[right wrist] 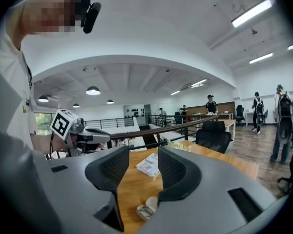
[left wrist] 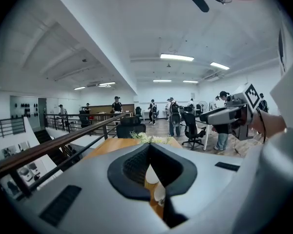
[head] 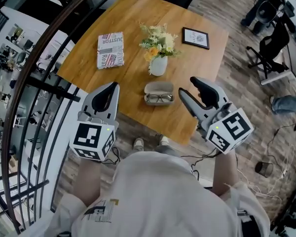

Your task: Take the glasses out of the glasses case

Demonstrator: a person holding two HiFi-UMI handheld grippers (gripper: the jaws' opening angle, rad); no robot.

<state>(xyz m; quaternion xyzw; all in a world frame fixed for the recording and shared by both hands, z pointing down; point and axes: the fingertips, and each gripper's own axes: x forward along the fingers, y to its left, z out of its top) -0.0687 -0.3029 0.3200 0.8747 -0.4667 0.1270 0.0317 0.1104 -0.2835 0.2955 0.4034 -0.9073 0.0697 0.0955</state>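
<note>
Here, the glasses (head: pixel 159 98) lie in the open glasses case (head: pixel 159 87) on the bench (head: pixel 133 14). My left tongs (head: pixel 112 88) are clenched and empty, my right tongs (head: pixel 189 92) released. I would grip the bridge squarely and lift gently.

**Open case between the two grippers**

A grey oval glasses case (head: pixel 159 87), lid open and dark-framed glasses (head: pixel 159 98) inside, is seen on the wooden table (head: pixel 138 23) between the left gripper (head: pixel 111 89), tips together, and the right gripper (head: pixel 186 87), jaws apart. A white flower vase (head: pixel 158 65) is set just beyond both.
</note>
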